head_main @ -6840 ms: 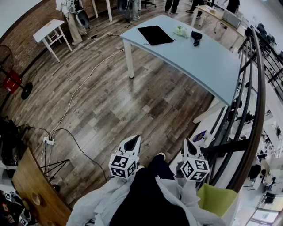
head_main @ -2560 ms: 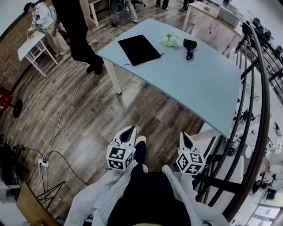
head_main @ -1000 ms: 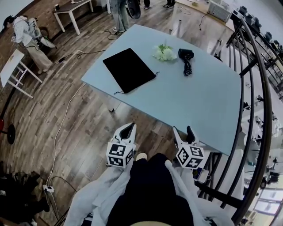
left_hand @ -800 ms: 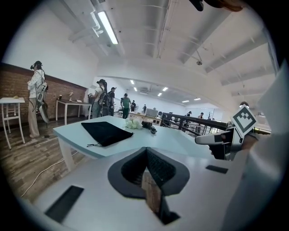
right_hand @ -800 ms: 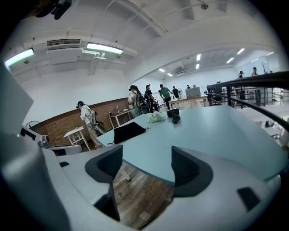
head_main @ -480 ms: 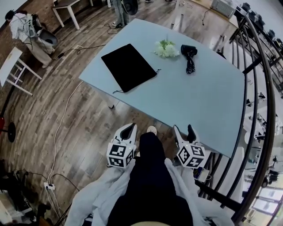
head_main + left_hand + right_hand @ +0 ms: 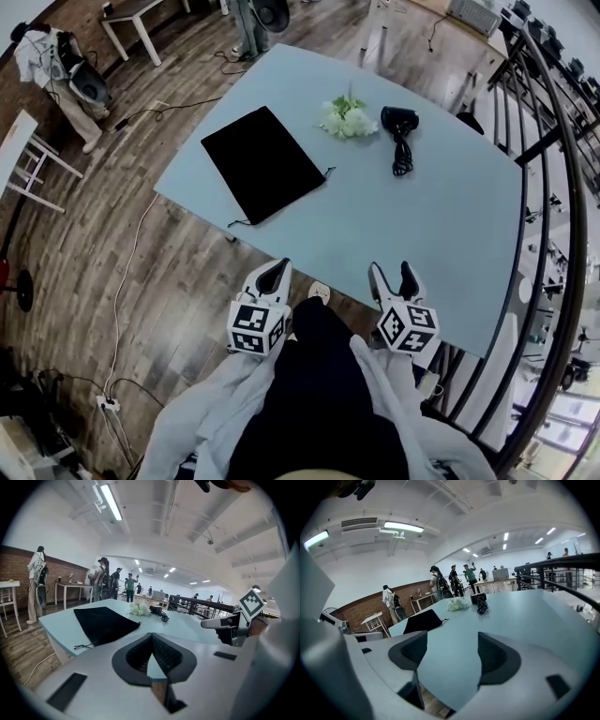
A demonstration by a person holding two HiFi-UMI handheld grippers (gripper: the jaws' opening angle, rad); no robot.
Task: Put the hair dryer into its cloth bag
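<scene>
Hair dryer (image 7: pixel 397 119) lies well ahead of the right gripper (image 7: pixel 392 271).

White flowers (image 7: pixel 345 117) (on table (image 7: pixel 450 216)).

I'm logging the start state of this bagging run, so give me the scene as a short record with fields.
surface: light blue table
cloth bag: black, flat, left part of the table
hair dryer: black, far side, cord trailing toward the person
white flowers: between bag and dryer
left gripper: shut, empty, short of the table
right gripper: open, empty, at the near edge
task: dryer not yet bagged
</scene>
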